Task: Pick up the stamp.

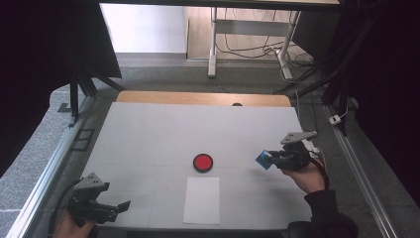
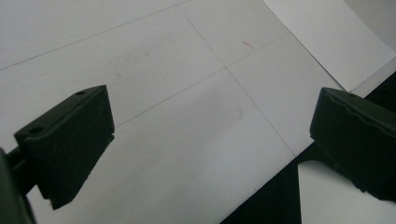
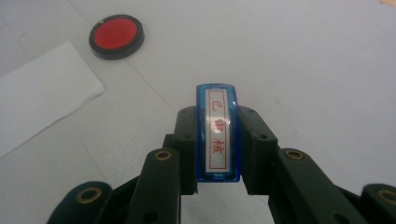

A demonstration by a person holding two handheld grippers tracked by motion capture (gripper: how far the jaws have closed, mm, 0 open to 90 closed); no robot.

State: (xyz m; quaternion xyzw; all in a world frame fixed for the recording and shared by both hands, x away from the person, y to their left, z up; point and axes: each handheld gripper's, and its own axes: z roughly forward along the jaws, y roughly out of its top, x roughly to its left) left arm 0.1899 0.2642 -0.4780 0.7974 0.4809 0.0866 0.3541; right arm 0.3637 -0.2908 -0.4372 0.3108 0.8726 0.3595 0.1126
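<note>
Right gripper view, glossy blue plastic stamp [image 3: 218,133] clamped by right gripper [image 3: 217,140], round red ink pad [image 3: 116,36] at eleven o'clock, left gripper [image 2: 210,135] gaping wide, holding nothing, above matte white table [image 2: 163,56].

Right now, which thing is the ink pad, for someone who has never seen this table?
Start at the white table. Just beyond the far edge of the paper sheet near its middle lies the ink pad: a small round black-rimmed disc with a red face, the table's one round thing.
</note>
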